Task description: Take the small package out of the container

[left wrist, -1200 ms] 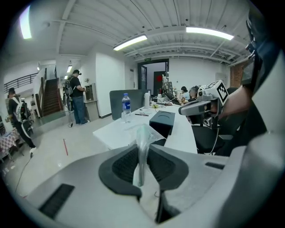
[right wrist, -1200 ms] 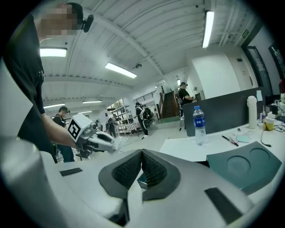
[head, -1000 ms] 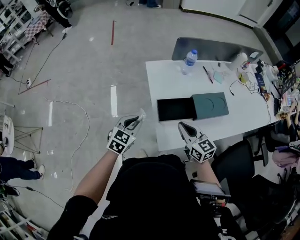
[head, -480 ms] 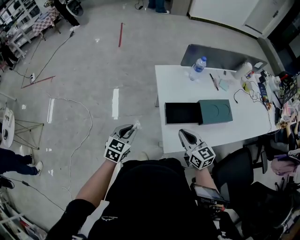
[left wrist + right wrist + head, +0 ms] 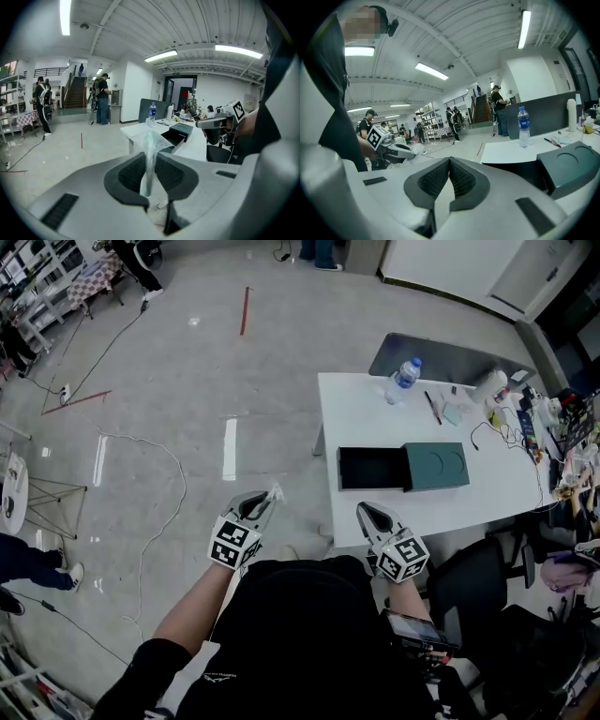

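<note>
Workshop floor underfoot, package out and clear of the box
Close in, the left gripper (image 5: 263, 504) stays clamped on the small clear plastic package (image 5: 149, 154); the right gripper (image 5: 364, 511) is pinched together, empty. Further off, the open dark green sliding box (image 5: 403, 468) on the white table (image 5: 361, 413) has drifted away, so removal looks done.

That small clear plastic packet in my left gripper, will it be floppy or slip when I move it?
Probably floppy: the small clear plastic packet is thin, crinkled film, pinched flat in the left gripper. Likely very light, since the part above the jaws stands up unsupported. It may slip: the film looks glossy.
</note>
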A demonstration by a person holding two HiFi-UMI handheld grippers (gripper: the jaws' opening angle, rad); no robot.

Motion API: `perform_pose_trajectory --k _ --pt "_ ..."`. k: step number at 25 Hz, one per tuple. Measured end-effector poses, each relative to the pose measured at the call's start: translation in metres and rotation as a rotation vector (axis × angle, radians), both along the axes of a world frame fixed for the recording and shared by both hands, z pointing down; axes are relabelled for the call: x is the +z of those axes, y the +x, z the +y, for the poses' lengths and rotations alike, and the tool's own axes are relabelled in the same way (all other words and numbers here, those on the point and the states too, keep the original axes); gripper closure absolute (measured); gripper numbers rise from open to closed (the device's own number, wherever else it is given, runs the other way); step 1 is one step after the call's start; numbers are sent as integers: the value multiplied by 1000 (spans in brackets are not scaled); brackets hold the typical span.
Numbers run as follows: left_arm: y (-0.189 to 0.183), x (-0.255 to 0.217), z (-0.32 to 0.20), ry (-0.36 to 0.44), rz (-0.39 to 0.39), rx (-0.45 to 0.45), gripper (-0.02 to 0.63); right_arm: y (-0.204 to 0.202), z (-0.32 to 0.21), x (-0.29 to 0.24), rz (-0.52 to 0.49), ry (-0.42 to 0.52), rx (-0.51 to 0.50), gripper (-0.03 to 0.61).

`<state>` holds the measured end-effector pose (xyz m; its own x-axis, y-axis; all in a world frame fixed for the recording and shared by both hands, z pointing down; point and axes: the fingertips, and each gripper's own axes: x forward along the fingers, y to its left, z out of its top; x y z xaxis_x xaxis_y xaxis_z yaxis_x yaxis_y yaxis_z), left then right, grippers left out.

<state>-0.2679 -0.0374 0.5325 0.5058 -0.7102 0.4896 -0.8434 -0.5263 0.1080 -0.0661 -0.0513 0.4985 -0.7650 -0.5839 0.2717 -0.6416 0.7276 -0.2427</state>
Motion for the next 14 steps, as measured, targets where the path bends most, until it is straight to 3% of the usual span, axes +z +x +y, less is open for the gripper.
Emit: perform_pose_trajectory --k 14 --pt "-1 3 -11 1 30 30 546 -2 -7 0 11 4 39 552"
